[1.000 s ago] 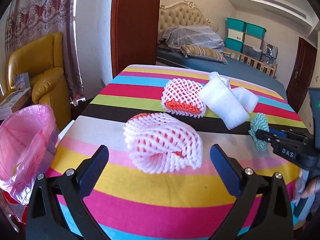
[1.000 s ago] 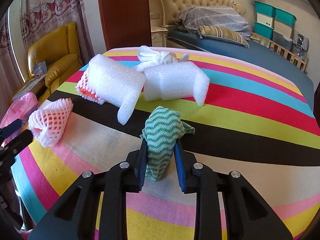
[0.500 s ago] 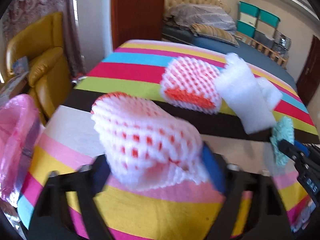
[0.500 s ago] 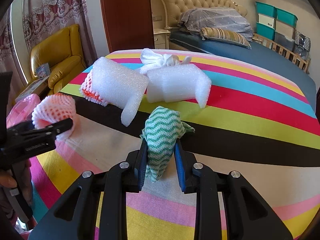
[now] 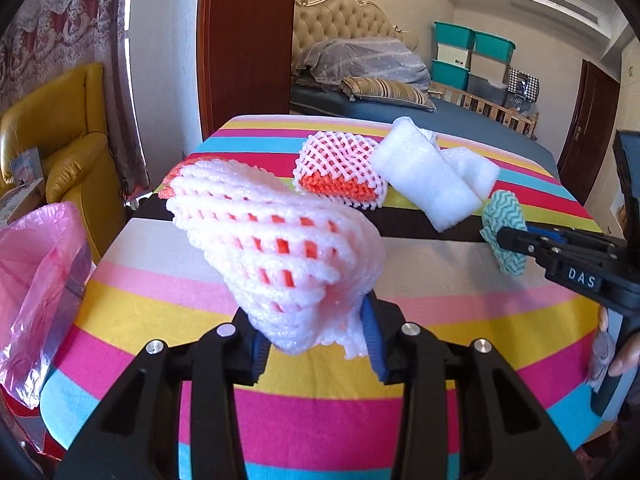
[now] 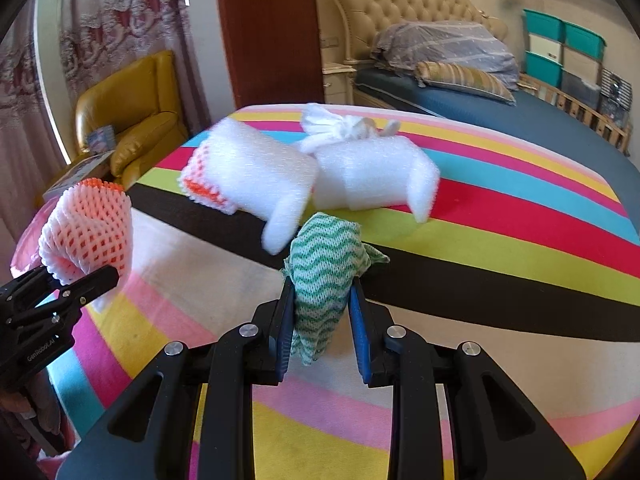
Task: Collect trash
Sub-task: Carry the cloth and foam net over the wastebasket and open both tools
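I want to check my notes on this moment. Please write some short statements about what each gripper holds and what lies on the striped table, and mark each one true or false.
1. The left gripper is shut on a foam fruit net. True.
2. The right gripper is open and holds nothing. False: it is shut on a green wavy cloth.
3. A second foam fruit net lies on the striped table. True.
4. The pink trash bag lies on top of the table. False: it hangs beside the table's left edge.
5. Two white foam sheets lie on the table. True.
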Available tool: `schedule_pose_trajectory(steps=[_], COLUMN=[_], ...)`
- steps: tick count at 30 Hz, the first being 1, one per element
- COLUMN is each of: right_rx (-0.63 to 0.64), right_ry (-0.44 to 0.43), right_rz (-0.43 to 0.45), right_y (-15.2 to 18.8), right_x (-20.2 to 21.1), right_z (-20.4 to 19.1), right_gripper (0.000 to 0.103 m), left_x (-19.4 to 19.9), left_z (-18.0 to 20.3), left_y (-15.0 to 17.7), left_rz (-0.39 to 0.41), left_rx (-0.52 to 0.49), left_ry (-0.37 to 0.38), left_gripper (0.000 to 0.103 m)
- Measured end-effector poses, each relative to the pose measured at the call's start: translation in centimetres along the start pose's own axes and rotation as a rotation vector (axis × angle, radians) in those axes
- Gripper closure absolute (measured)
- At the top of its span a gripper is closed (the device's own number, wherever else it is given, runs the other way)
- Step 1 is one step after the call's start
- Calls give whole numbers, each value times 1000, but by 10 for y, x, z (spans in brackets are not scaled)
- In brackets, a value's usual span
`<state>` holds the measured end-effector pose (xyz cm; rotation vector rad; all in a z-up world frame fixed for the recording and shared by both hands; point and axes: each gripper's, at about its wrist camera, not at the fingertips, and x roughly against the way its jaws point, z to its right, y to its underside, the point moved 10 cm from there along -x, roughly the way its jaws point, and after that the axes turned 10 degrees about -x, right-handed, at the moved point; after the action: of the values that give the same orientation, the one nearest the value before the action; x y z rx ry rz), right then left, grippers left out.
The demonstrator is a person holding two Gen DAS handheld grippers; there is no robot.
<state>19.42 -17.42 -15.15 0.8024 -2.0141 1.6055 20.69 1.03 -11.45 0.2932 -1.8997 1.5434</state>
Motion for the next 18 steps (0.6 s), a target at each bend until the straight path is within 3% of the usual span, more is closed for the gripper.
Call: schedule_pose_trajectory(steps=[9,18], right_rx=[183,316], right_ry=[-111,-168], right_rz=[-5,5], right_y=[27,46], right_x=[23,36], right_z=[-58,-102], right_gripper=[77,77], left_x=[32,55], left_z=[-1,-12], left_y=[22,36], left_rz=[32,69], left_rx=[-47,-89], left_ry=[-12,-76], left_gripper=[64,64])
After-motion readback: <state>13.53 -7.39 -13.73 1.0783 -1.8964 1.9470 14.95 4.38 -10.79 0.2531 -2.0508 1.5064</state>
